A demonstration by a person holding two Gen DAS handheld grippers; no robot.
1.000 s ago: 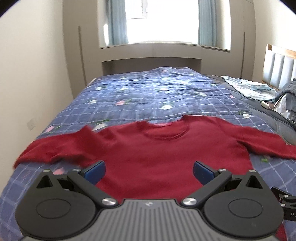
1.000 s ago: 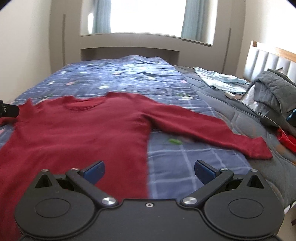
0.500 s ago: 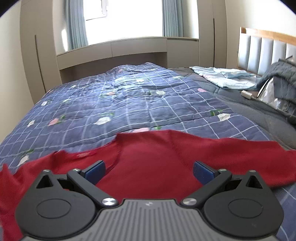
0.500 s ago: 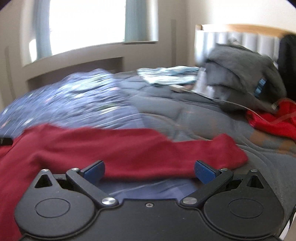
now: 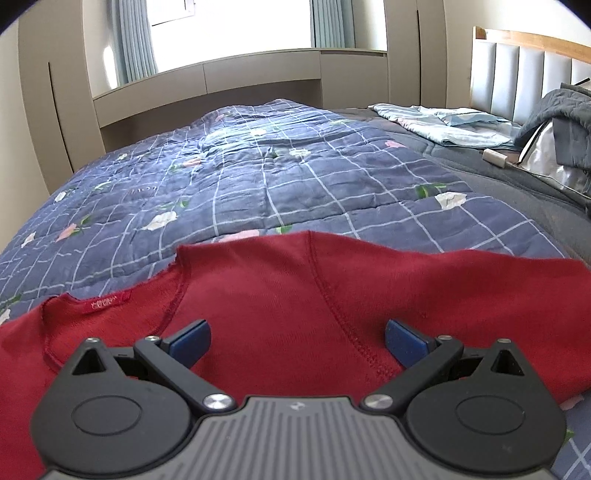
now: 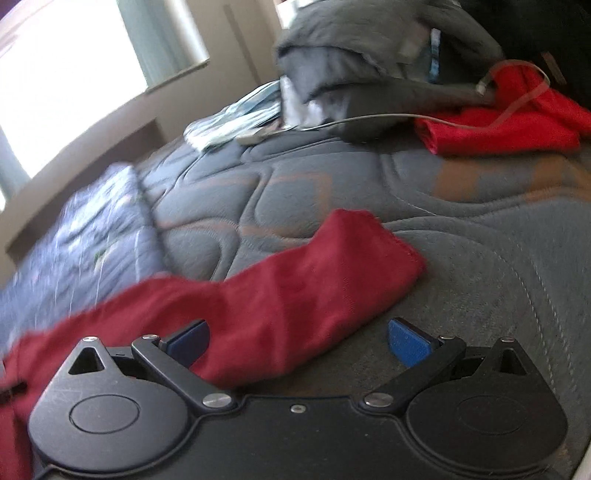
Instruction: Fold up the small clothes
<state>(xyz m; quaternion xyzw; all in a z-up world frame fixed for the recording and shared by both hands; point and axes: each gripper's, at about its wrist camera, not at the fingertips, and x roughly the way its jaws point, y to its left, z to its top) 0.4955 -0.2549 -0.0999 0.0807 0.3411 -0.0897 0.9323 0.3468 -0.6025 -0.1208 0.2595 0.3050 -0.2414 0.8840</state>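
Both grippers (image 5: 297, 341) (image 6: 299, 341) gape over the red sweater (image 5: 280, 291), seemingly untouching.

Bedroom with bright curtained window (image 5: 236, 29), beige built-in cabinets (image 5: 258, 74), padded headboard (image 5: 532, 81), and blue checked quilt (image 5: 277, 177) on bed.

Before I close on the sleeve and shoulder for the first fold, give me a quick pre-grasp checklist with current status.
1. Left gripper open over the sweater near the shoulder seam: ok.
2. Right gripper open: ok.
3. Sleeve cuff between the right fingers: not ok, it lies ahead of them.
4. Sleeve lying flat on the bed: ok.
5. Cable and red cloth apart from the sleeve: ok.
6. Fingers touching fabric: cannot tell.
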